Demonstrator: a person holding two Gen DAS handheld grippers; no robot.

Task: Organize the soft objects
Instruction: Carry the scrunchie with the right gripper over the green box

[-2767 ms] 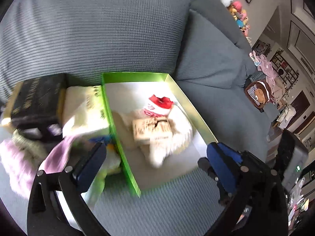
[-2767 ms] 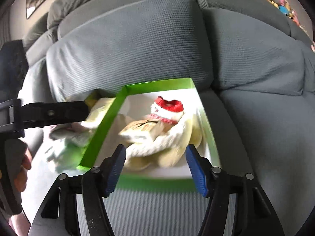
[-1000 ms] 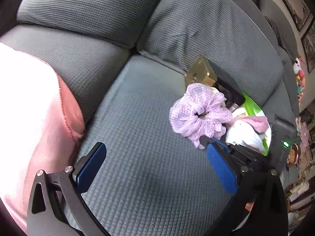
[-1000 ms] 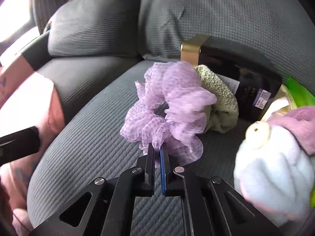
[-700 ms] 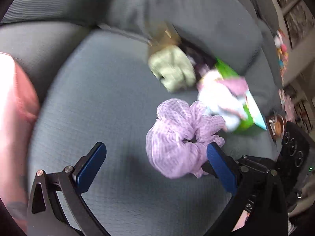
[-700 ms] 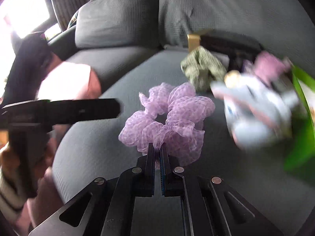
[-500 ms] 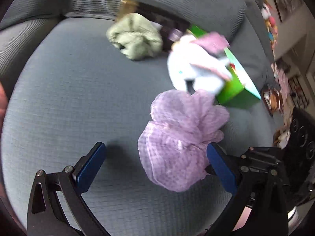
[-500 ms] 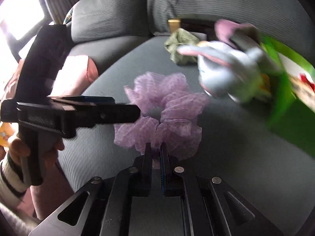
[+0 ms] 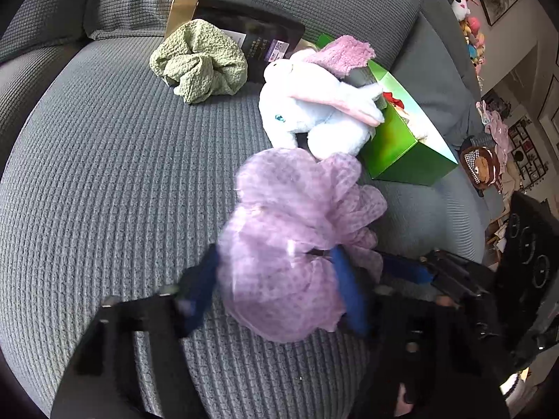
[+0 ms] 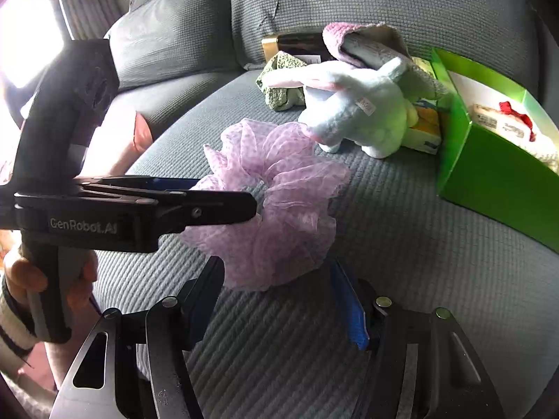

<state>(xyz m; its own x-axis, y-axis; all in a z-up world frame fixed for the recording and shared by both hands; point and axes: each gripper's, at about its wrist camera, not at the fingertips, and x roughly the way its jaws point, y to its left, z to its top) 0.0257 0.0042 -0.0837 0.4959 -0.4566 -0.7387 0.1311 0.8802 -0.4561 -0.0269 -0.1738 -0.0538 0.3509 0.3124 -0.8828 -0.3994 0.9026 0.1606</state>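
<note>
- Lilac gauze scrunchie sits bunched between the blue pads of the left gripper, whose jaws are closing around it.
- Right gripper is opening, its pads clear of the scrunchie's lower edge.
- Grey sofa cushion lies beneath.
- Beyond: white plush rabbit, green scrunchie, green box.

Lilac scrunchie, pinched a second ago by the right gripper, is released as those jaws are opened; it is now enclosed by the closing left gripper, brought in from the side.
</note>
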